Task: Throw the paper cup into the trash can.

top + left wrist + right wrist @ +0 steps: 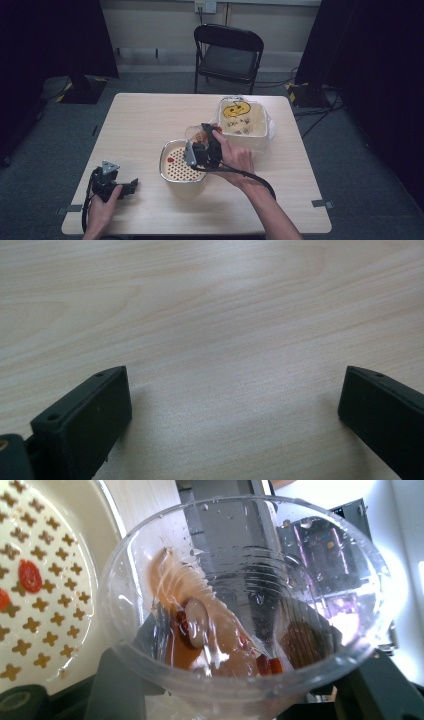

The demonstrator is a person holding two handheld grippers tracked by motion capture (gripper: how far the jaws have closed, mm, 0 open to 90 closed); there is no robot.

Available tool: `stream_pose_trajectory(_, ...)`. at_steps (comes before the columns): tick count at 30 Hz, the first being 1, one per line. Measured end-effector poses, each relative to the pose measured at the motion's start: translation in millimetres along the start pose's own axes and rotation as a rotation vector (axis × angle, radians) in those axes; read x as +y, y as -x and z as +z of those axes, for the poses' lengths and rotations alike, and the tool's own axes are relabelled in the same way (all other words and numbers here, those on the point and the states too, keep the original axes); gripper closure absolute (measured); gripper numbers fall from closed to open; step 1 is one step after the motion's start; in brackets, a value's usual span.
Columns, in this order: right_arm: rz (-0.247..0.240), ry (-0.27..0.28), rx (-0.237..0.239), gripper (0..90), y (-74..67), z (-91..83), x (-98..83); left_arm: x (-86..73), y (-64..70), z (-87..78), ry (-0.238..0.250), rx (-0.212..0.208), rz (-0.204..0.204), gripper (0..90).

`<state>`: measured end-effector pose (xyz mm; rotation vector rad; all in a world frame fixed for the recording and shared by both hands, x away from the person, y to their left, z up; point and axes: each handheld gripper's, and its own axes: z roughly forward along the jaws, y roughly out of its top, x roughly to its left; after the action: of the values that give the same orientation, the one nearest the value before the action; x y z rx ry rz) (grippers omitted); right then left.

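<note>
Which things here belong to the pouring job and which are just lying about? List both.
In the job:
- right gripper, shut on the cup
- cup, tilted, holding liquid and red bits
- strainer bowl, beside the cup

Lying about:
- bin, bag-lined
- left gripper, open over bare table
- chair

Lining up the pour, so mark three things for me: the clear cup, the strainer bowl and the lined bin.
clear cup [240,555], right gripper view, inner wall below the rim.
strainer bowl [176,172], high view, perforated insert left of the hand.
lined bin [245,134], high view, near rim.
</note>
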<state>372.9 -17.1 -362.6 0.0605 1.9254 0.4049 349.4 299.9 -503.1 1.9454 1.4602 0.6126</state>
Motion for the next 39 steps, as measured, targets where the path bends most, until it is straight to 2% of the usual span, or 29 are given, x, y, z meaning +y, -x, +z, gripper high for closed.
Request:
stream_pose_trajectory(1,0.000,0.000,0.000,43.9,0.0,0.0,0.0,0.0,0.0,0.0,0.000,0.000,0.000,0.1)
stream_pose_trajectory(2,-0.050,-0.007,-0.005,44.1,-2.7,1.0,1.5,0.0,0.0,0.0,0.000,0.000,0.000,0.1)
stream_pose_trajectory(3,-0.050,-0.007,-0.005,44.1,-2.7,1.0,1.5,0.0,0.0,0.0,0.000,0.000,0.000,0.1)
stream_pose_trajectory(4,-0.079,-0.018,-0.017,44.1,-5.1,1.4,2.1,0.0,0.0,0.0,0.001,0.000,0.001,0.1)
stream_pose_trajectory(5,-0.124,-0.026,-0.026,44.2,-6.9,2.0,2.9,0.0,0.0,0.0,0.000,0.000,0.001,0.1)
stream_pose_trajectory(6,-0.212,-0.046,-0.054,44.5,-10.2,2.4,4.2,0.0,-0.1,0.0,0.000,-0.001,0.001,0.1)
stream_pose_trajectory(7,-0.212,-0.046,-0.054,44.5,-10.2,2.4,4.2,0.0,-0.1,0.0,0.000,-0.001,0.001,0.1)
stream_pose_trajectory(9,-0.267,-0.064,-0.076,44.5,-12.9,2.6,4.8,0.0,0.0,0.0,0.000,0.000,0.000,0.1)
stream_pose_trajectory(10,-0.316,-0.075,-0.101,44.7,-13.4,3.2,5.3,0.0,0.0,0.1,0.001,0.000,-0.001,0.1)
stream_pose_trajectory(13,-0.339,-0.075,-0.121,45.1,-13.3,2.4,6.2,0.0,-0.1,0.0,0.001,-0.001,0.000,0.1)
stream_pose_trajectory(15,-0.375,-0.082,-0.144,45.2,-13.0,1.4,7.4,0.0,-0.1,0.0,0.001,-0.001,0.000,0.1)
stream_pose_trajectory(16,-0.414,-0.086,-0.164,45.3,-12.3,0.5,9.0,0.0,-0.1,0.0,0.000,-0.001,0.000,0.1)
stream_pose_trajectory(18,-0.425,-0.091,-0.181,45.3,-13.2,0.2,9.2,0.0,0.0,0.0,0.000,0.000,0.001,0.1)
stream_pose_trajectory(26,-0.622,-0.114,-0.293,45.7,-20.7,-3.6,12.3,0.0,0.0,0.0,0.000,0.000,0.000,0.1)
stream_pose_trajectory(28,-0.688,-0.118,-0.339,45.9,-24.7,-5.0,12.2,0.0,0.1,0.1,0.001,0.000,-0.001,0.1)
stream_pose_trajectory(29,-0.741,-0.120,-0.375,45.9,-29.3,-6.7,12.0,0.0,-0.1,0.0,0.000,0.000,0.001,0.1)
stream_pose_trajectory(30,-0.741,-0.120,-0.375,45.9,-29.3,-6.7,12.0,0.0,-0.1,0.0,0.000,0.000,0.001,0.1)
stream_pose_trajectory(31,-0.779,-0.114,-0.388,45.9,-31.2,-7.5,11.9,0.0,0.0,0.0,0.000,0.000,0.001,0.1)
stream_pose_trajectory(35,-0.825,-0.105,-0.415,46.2,-34.3,-10.1,11.2,0.0,0.1,0.1,0.001,-0.001,-0.003,0.1)
stream_pose_trajectory(36,-0.874,-0.110,-0.442,46.7,-37.0,-10.5,9.4,0.0,0.1,0.1,0.000,-0.001,-0.002,0.1)
stream_pose_trajectory(39,-0.893,-0.118,-0.438,47.0,-37.9,-11.3,9.0,0.0,0.0,0.0,0.000,0.000,0.001,0.1)
